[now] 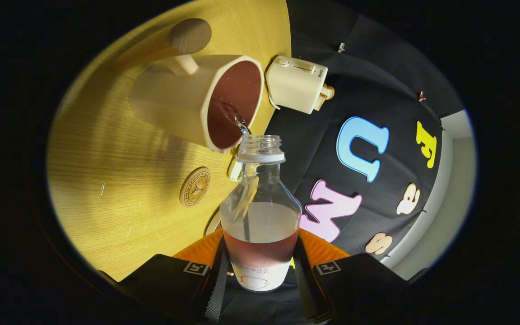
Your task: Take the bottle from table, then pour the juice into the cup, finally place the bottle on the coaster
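Note:
My gripper is shut on a clear glass bottle, both fingers pressing its lower body. The bottle is uncapped and tipped toward a cream cup on the wooden table. A thin stream of reddish juice runs from the bottle's mouth into the cup, which holds dark red juice. Some juice is left in the bottle near my fingers. A round wooden coaster lies on the table beside the bottle, on the near side of the cup.
A cream toaster with a slice of bread stands just beyond the cup. A round brown pad lies farther off on the table. A small white object sits half hidden behind the bottle's neck.

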Motion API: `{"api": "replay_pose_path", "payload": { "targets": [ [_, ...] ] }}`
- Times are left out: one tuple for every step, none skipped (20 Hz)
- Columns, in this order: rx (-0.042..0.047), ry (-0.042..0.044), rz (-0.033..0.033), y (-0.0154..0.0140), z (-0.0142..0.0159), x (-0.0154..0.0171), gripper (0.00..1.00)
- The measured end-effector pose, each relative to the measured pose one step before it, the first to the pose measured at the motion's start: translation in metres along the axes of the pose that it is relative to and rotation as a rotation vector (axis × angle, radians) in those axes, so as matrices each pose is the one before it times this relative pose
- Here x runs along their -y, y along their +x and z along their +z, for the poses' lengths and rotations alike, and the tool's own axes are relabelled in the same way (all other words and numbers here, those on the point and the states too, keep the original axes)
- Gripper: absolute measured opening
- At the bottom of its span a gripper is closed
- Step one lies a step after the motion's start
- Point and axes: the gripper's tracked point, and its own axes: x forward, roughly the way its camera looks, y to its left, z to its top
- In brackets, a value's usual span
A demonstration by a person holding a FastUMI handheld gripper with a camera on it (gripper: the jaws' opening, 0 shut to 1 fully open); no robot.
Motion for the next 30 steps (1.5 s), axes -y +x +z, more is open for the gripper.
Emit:
{"api": "replay_pose_path", "payload": {
  "targets": [
    [0.00303, -0.00501, -0.00467, 0.00009, -0.00011, 0.00101, 0.70],
    [0.00218, -0.00692, -0.00398, -0.00016, 0.00019, 0.00100, 0.70],
    [0.00300, -0.00573, -0.00214, 0.00094, 0.00086, 0.00071, 0.70],
    [0.00317, -0.00373, -0.00397, -0.00039, 0.00020, 0.00172, 0.70],
    [0.00307, -0.00395, -0.00444, 0.00001, 0.00028, 0.00148, 0.70],
    [0.00317, -0.00479, -0.00489, -0.00079, 0.00068, 0.00181, 0.70],
    [0.00283, -0.00530, -0.00493, 0.00050, 0.00033, 0.00087, 0.70],
    [0.00263, -0.00596, -0.00309, -0.00002, 0.00047, 0.00057, 0.70],
    [0.00263, -0.00793, -0.00330, 0.00000, 0.00003, 0.00025, 0.70],
    [0.00291, -0.00921, -0.00301, -0.00010, 0.00070, 0.00088, 0.70],
    [0.00352, -0.00841, -0.00371, 0.00033, 0.00011, 0.00089, 0.70],
    [0.00349, -0.00673, -0.00246, -0.00055, 0.00091, 0.00067, 0.70],
    [0.00320, -0.00551, -0.00261, 0.00041, 0.00006, 0.00065, 0.70],
    [0.00160, -0.00497, -0.00279, -0.00010, 0.00020, 0.00030, 0.70],
    [0.00112, -0.00392, -0.00144, 0.00097, 0.00038, 0.00081, 0.70],
    [0.00061, -0.00470, -0.00057, 0.00014, -0.00012, -0.00028, 0.70],
    [0.00191, -0.00573, -0.00173, 0.00050, 0.00010, 0.00230, 0.70],
    [0.00307, -0.00642, -0.00464, -0.00056, -0.00026, 0.00178, 0.70],
    [0.00317, -0.00628, -0.00840, 0.00069, 0.00009, 0.00249, 0.70],
    [0.00353, -0.00534, -0.00691, -0.00060, 0.00007, 0.00182, 0.70],
    [0.00396, -0.00699, -0.00463, -0.00008, 0.00015, 0.00052, 0.70],
    [0.00271, -0.00961, -0.00448, 0.00018, -0.00006, 0.00068, 0.70],
    [0.00274, -0.00884, -0.00363, 0.00095, 0.00012, 0.00028, 0.70],
    [0.00273, -0.00783, -0.00507, -0.00088, -0.00043, 0.00083, 0.70],
    [0.00266, -0.00682, -0.00557, -0.00039, -0.00047, 0.00128, 0.70],
    [0.00339, -0.00717, -0.00529, -0.00065, -0.00045, 0.00104, 0.70],
    [0.00354, -0.00841, -0.00621, 0.00090, 0.00026, 0.00047, 0.70],
    [0.00393, -0.00950, -0.00634, -0.00036, 0.00004, 0.00098, 0.70],
    [0.00437, -0.00906, -0.00690, -0.00042, -0.00017, 0.00288, 0.70],
    [0.00457, -0.00937, -0.00830, -0.00051, -0.00003, 0.00186, 0.70]
  ]
}}
